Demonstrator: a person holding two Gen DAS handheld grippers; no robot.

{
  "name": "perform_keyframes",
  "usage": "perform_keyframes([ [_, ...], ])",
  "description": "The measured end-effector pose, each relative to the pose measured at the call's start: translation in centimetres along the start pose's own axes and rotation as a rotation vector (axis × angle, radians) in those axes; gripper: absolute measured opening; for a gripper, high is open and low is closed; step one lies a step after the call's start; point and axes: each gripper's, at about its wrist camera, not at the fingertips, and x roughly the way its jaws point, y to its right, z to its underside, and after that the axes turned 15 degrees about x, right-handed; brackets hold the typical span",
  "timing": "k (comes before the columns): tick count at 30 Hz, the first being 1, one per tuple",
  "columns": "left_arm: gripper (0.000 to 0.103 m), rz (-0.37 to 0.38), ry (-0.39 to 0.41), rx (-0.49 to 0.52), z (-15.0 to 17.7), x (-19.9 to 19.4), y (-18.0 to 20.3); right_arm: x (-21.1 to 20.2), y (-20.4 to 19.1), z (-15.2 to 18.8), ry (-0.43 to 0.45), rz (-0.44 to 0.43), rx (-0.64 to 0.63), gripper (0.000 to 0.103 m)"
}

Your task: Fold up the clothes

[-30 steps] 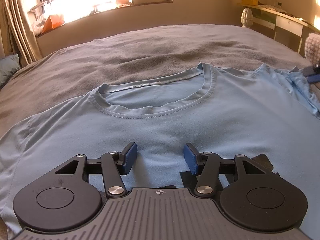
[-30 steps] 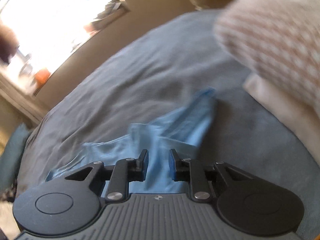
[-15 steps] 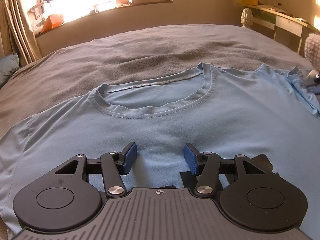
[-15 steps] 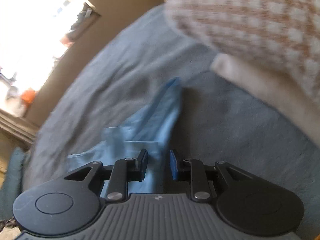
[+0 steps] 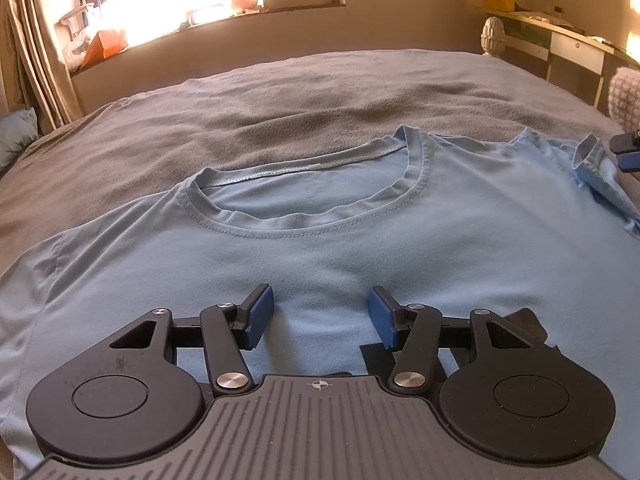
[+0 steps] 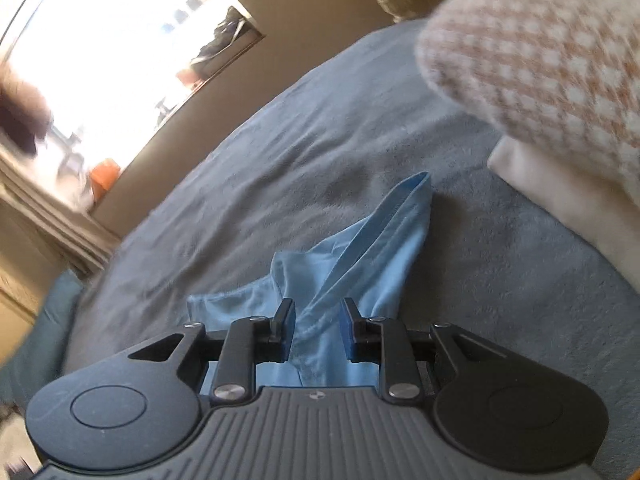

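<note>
A light blue T-shirt [image 5: 360,248] lies flat on the grey bed cover [image 5: 280,100], front up, with its collar toward the window. My left gripper [image 5: 320,312] hovers open over the chest, and nothing is between its blue pads. In the right wrist view, the shirt's right sleeve [image 6: 376,248] lies stretched out and creased on the bed cover [image 6: 280,160]. My right gripper [image 6: 316,320] stands over the sleeve with a narrow gap. A fold of the sleeve runs between the jaws, and the pads do not press on it. Its tips [image 5: 626,152] show at the left wrist view's right edge.
A fluffy pink-and-white checked thing [image 6: 540,60] rests over a white pad [image 6: 560,208] just right of the sleeve. A cluttered window sill [image 5: 200,12] runs along the far wall. A desk [image 5: 560,36] stands at the far right and a curtain [image 5: 36,52] at the left.
The right wrist view has swung, so the sleeve lies longer and straighter ahead. The right jaws stand slightly wider. The left gripper and the shirt body have not moved.
</note>
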Motion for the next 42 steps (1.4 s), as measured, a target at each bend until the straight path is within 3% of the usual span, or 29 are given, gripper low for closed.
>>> perform_keyframes([
  [7, 0.053, -0.001, -0.001, -0.001, 0.0, 0.1, 0.1, 1.3, -4.9, 3.7, 0.016, 0.124, -0.360, 0.032],
  [13, 0.053, 0.000, -0.001, -0.002, 0.0, 0.0, 0.0, 2.7, -4.8, 4.2, -0.007, 0.190, -0.379, 0.030],
  [15, 0.053, 0.001, -0.001, -0.002, 0.0, 0.0, 0.0, 2.7, -4.4, 4.0, -0.010, 0.196, -0.360, 0.027],
  [16, 0.053, 0.002, -0.001, -0.003, 0.0, 0.0, -0.1, 2.7, -4.1, 3.9, -0.009, 0.200, -0.350, 0.020],
  [17, 0.053, 0.003, -0.001, -0.004, 0.0, 0.0, -0.1, 2.4, -3.8, 3.8, -0.002, 0.197, -0.328, 0.008],
  [20, 0.053, 0.005, -0.001, -0.007, 0.0, 0.0, -0.1, 0.8, -2.3, 2.8, 0.033, 0.168, -0.206, 0.003],
  [26, 0.053, 0.009, 0.000, -0.011, 0.0, 0.1, -0.3, -4.0, 2.9, 1.2, 0.137, 0.113, 0.157, 0.002],
  [32, 0.054, 0.009, -0.001, -0.012, 0.0, 0.1, -0.2, -7.4, 9.2, 3.1, 0.231, 0.135, 0.477, 0.002],
  [38, 0.054, 0.010, -0.005, -0.017, 0.0, 0.1, -0.3, -7.1, 13.1, 5.1, 0.254, 0.087, 0.728, 0.003],
  [42, 0.054, 0.011, -0.006, -0.020, -0.1, 0.1, -0.3, -7.2, 13.5, 4.7, 0.270, 0.081, 0.768, 0.004],
])
